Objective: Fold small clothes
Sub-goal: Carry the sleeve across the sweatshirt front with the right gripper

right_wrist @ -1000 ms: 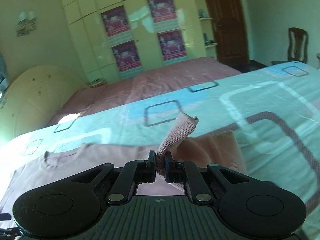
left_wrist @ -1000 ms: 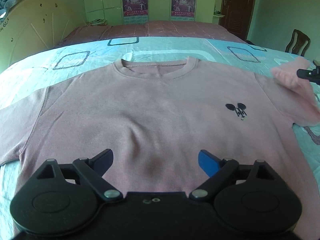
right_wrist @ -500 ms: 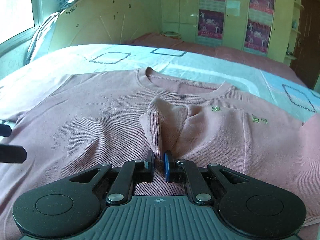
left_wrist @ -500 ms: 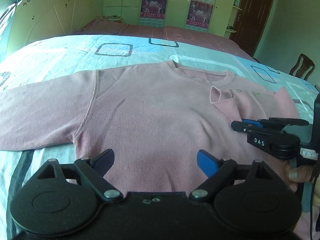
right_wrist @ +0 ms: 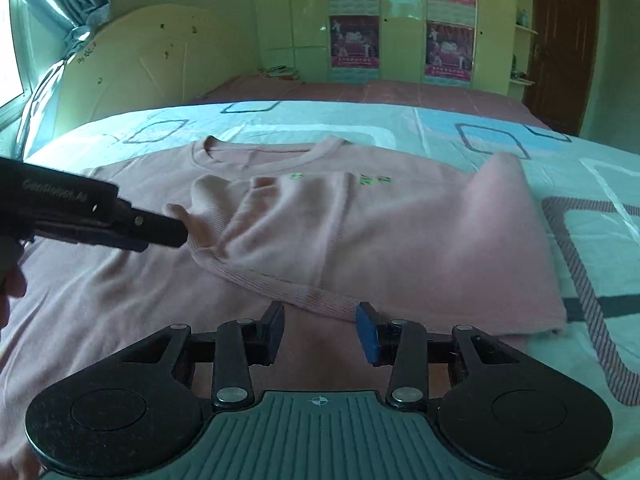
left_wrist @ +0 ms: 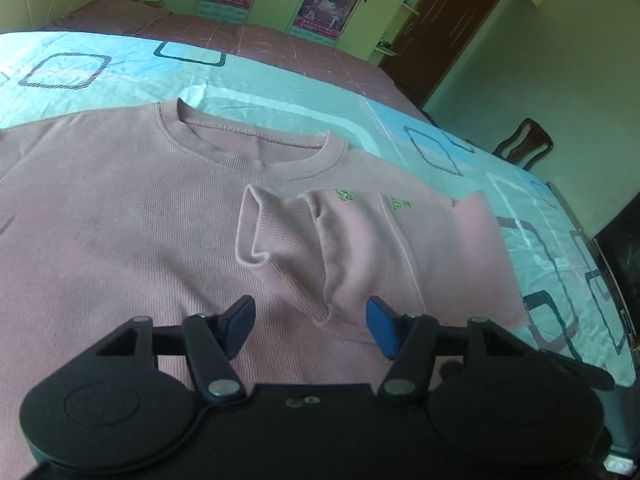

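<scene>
A pink long-sleeved sweatshirt [left_wrist: 120,220] lies flat on the bed, collar away from me. Its right side and sleeve [left_wrist: 360,248] are folded over onto the chest, cuff [left_wrist: 252,236] pointing left. My left gripper [left_wrist: 310,322] is open and empty, just short of the folded sleeve's near edge. My right gripper [right_wrist: 320,328] is open and empty, at the near hem of the folded part [right_wrist: 360,232]. In the right wrist view the left gripper [right_wrist: 160,232] reaches in from the left, its tip beside the sleeve cuff [right_wrist: 200,200].
The bed has a light blue sheet [right_wrist: 580,184] with square patterns. A pink bedspread [right_wrist: 360,92] and a headboard [right_wrist: 140,68] lie behind. Wardrobes with posters [right_wrist: 352,40], a brown door [right_wrist: 564,40] and a chair [left_wrist: 524,148] stand further off.
My right gripper has let go of the sleeve, opened and drawn back; the sleeve now lies on the chest. My left gripper has swung right, up to the folded sleeve.
</scene>
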A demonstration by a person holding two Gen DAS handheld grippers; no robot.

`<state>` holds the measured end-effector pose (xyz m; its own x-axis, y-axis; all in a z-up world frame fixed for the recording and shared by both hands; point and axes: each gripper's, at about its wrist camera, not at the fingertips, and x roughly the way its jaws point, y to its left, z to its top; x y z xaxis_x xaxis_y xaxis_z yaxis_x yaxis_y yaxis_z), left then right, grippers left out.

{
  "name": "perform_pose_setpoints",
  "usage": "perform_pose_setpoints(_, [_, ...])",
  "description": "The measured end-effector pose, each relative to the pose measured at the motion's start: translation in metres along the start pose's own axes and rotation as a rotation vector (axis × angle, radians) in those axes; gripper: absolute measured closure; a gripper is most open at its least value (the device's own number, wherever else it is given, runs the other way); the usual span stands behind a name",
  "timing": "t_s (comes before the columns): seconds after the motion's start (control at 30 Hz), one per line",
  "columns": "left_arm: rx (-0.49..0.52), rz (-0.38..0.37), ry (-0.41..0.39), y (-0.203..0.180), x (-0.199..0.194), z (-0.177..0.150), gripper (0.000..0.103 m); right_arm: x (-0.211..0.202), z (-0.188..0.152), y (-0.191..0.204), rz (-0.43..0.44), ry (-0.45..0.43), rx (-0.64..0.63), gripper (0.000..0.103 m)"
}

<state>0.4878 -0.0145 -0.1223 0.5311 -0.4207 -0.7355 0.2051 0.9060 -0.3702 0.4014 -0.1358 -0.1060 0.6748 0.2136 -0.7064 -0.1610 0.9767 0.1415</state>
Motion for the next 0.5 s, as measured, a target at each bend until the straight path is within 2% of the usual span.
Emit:
perform_pose_setpoints(0.07, [-0.002,0.024,0.026,-0.003,0.016,0.004,0.067,-0.005,-0.007,-0.011,-0.016,0.015,0.009,0.062])
perform_pose_setpoints(0.2, [0.027,0.056,0.006,-0.011,0.025,0.008,0.084,-0.009,-0.014,-0.025,-0.041,0.015,0.047,0.062])
perform_pose_setpoints(0.23, [0.028,0.049,-0.004,-0.011,0.022,0.008,0.097,-0.009,-0.014,-0.027,-0.045,0.013,0.056,0.062])
perform_pose_setpoints(0.27, [0.015,0.036,-0.037,-0.01,0.015,0.009,0.098,-0.009,-0.014,-0.027,-0.048,0.012,0.061,0.062])
perform_pose_setpoints(0.37, [-0.008,-0.004,-0.217,-0.004,-0.029,0.011,0.098,-0.008,-0.012,-0.028,-0.053,0.009,0.071,0.062])
perform_pose_setpoints(0.4, [-0.014,0.014,-0.253,0.0,-0.04,0.01,0.098,-0.007,-0.012,-0.03,-0.052,0.009,0.076,0.062])
perform_pose_setpoints(0.47, [-0.027,0.069,-0.277,0.016,-0.051,0.004,0.098,-0.007,-0.011,-0.034,-0.05,0.007,0.086,0.062])
perform_pose_setpoints(0.5, [-0.033,0.09,-0.239,0.025,-0.047,0.002,0.098,-0.007,-0.011,-0.036,-0.047,0.008,0.095,0.062])
